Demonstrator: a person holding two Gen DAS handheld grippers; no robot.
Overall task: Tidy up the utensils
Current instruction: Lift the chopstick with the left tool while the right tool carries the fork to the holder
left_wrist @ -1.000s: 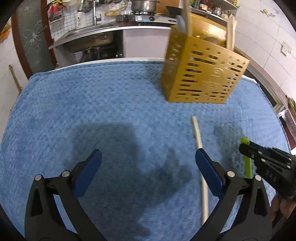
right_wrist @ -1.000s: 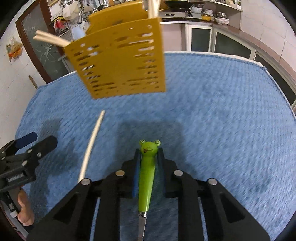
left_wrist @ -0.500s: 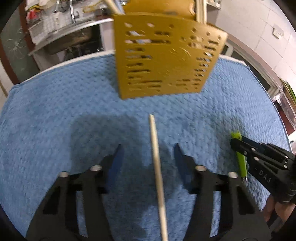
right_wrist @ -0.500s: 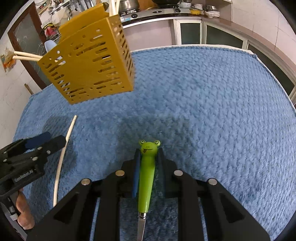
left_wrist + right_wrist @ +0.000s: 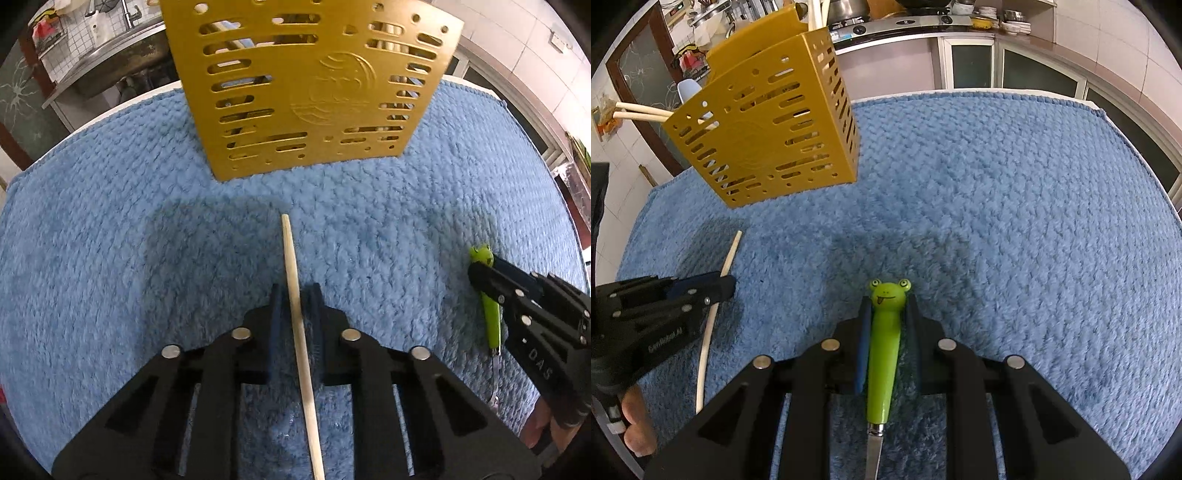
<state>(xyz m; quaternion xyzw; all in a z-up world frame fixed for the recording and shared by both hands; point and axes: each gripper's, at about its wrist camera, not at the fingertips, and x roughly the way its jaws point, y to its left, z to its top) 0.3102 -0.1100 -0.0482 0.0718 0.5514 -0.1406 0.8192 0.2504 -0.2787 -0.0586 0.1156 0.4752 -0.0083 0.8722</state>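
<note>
A blue towel (image 5: 110, 229) covers a table in a kitchen. On it stands a yellow slotted caddy (image 5: 306, 88), upright, with pale sticks and other utensils poking out of its top (best seen from the right wrist view).

In front of the caddy, the left gripper (image 5: 295, 295) points steeply down at the towel. Its jaws have just been closing, and they now pinch a single pale chopstick (image 5: 291, 266) between their blue pads. The chopstick's far tip sticks out past the fingertips toward the caddy, stopping short of it; its near end runs back under the gripper. It lies along the towel.

To the right, well apart from the chopstick, the right gripper (image 5: 886, 306) is clamped on a green handle (image 5: 884, 350) topped with a cartoon frog face. A metal shank leaves the handle's lower end; what kind of utensil it is cannot be told. A bare hand (image 5: 637, 424) shows below the left gripper.
</note>
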